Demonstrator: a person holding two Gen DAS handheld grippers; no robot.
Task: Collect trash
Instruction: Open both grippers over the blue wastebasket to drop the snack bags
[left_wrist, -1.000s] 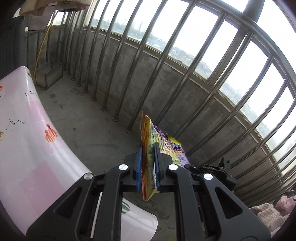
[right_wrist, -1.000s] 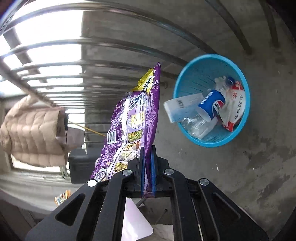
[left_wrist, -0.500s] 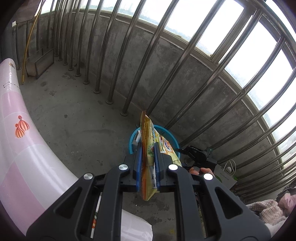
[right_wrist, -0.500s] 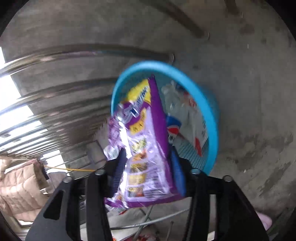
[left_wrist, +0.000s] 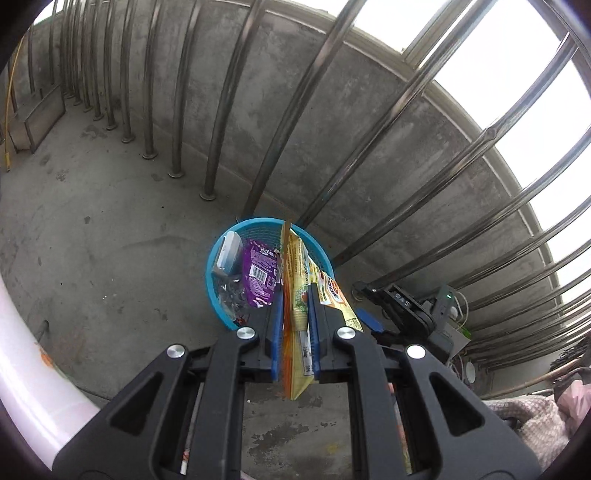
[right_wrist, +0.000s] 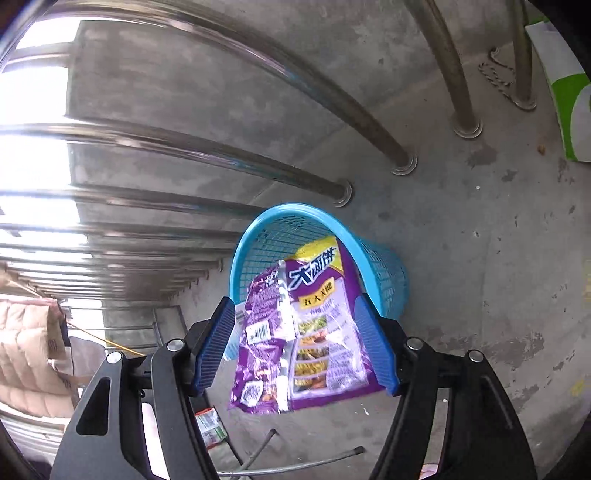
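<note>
A blue mesh trash basket (left_wrist: 221, 254) stands on the concrete floor by the railing; it also shows in the right wrist view (right_wrist: 384, 273). My left gripper (left_wrist: 295, 302) is shut on a yellow-orange snack bag (left_wrist: 295, 280) and holds it upright over the basket. My right gripper (right_wrist: 295, 332) is open; a purple snack bag (right_wrist: 314, 332) hangs loose between its blue pads (right_wrist: 216, 339), its top over the basket mouth. The same purple bag shows inside the basket in the left wrist view (left_wrist: 260, 275), beside a white carton (left_wrist: 229, 251) and a crushed clear bottle (left_wrist: 231, 295).
Steel railing bars (left_wrist: 221, 110) on a low concrete wall run close behind the basket. A pink-white table edge (left_wrist: 22, 350) is at the left. A small wrapper (right_wrist: 210, 426) and metal legs (right_wrist: 291, 465) lie on the floor. Clothing (right_wrist: 26, 347) hangs at left.
My right gripper swung over the basket and opened, letting go of the purple bag, which drops in. My left gripper moved over the basket with the yellow bag still gripped.
</note>
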